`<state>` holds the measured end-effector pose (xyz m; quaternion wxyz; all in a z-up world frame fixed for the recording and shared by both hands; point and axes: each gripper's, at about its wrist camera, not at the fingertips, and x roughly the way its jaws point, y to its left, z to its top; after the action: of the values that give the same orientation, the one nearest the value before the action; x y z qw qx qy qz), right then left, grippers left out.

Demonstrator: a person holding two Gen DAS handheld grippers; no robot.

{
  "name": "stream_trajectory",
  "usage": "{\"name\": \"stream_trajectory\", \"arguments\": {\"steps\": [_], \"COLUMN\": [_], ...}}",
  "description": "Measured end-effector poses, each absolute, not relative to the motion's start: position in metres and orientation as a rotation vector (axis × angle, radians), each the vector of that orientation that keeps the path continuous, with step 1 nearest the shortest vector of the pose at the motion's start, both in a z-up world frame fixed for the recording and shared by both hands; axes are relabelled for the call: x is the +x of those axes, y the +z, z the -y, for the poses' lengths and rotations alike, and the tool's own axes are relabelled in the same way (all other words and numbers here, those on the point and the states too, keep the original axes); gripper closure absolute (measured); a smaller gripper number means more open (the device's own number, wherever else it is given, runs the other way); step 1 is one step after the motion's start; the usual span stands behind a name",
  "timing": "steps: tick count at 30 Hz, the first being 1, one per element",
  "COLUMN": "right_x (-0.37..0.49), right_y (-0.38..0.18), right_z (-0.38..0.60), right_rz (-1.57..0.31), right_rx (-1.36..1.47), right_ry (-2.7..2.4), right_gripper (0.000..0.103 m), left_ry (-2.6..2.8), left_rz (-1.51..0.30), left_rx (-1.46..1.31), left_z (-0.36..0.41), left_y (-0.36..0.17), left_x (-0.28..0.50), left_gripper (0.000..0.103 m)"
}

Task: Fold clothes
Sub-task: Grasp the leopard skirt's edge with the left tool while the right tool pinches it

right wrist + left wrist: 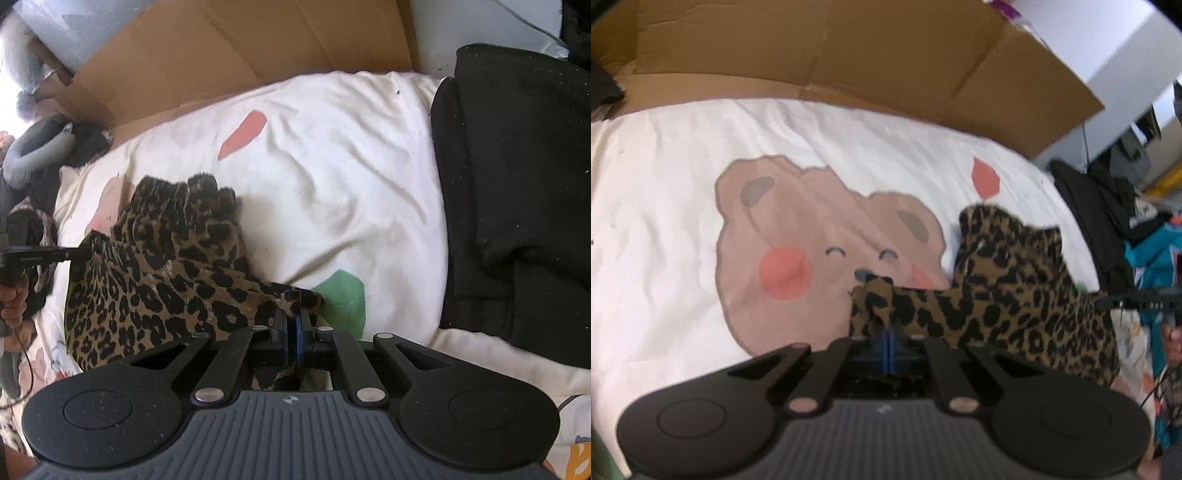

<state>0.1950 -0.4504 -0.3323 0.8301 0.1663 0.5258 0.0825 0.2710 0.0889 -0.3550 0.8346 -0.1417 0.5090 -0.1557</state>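
Two tools (888,334) (291,326) pinch one leopard-print garment (1015,295)

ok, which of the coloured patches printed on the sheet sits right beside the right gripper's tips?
The green patch, just right of the right gripper, which is shut on the leopard-print garment. The red patch lies further up the sheet.

The left gripper (888,332) points steeply down, its blue pads (884,347) pressed together on a corner of the garment (1015,295), with its black linkage arms drawn in toward the middle. The right gripper (291,325) tilts down much the same, jaws closed on another corner of that cloth. In the right wrist view a hand (13,302) at the left edge grips the other tool's handle, and in the left wrist view a hand (1172,343) shows at the right edge, partly cut off.
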Motion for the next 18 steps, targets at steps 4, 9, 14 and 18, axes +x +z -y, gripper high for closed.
{"name": "stream_trajectory", "arguments": {"steps": [4,9,14,18], "right_x": [0.194,0.196,0.197,0.192], "right_y": [-0.325,-0.341,-0.354,-0.348], "right_z": [0.454,0.453,0.451,0.453], "right_rz": [-1.102,-1.124,-1.142,-1.122], "right_rx": [0.361,0.39,0.417,0.389], "right_ry": [0.151,0.132,0.128,0.103], "right_gripper": [0.101,0.101,0.097,0.069], "left_ry": [-0.328,-0.283,-0.248,-0.234], "left_rz": [-1.075,-1.137,-1.173,-1.151], "left_rx": [-0.297,-0.312,-0.222,-0.185], "left_z": [-0.087,-0.087,-0.077,-0.074], "left_y": [-0.349,-0.372,-0.37,-0.365], "left_x": [0.274,0.279,0.28,0.28], "left_gripper": [0.102,0.102,0.092,0.077]}}
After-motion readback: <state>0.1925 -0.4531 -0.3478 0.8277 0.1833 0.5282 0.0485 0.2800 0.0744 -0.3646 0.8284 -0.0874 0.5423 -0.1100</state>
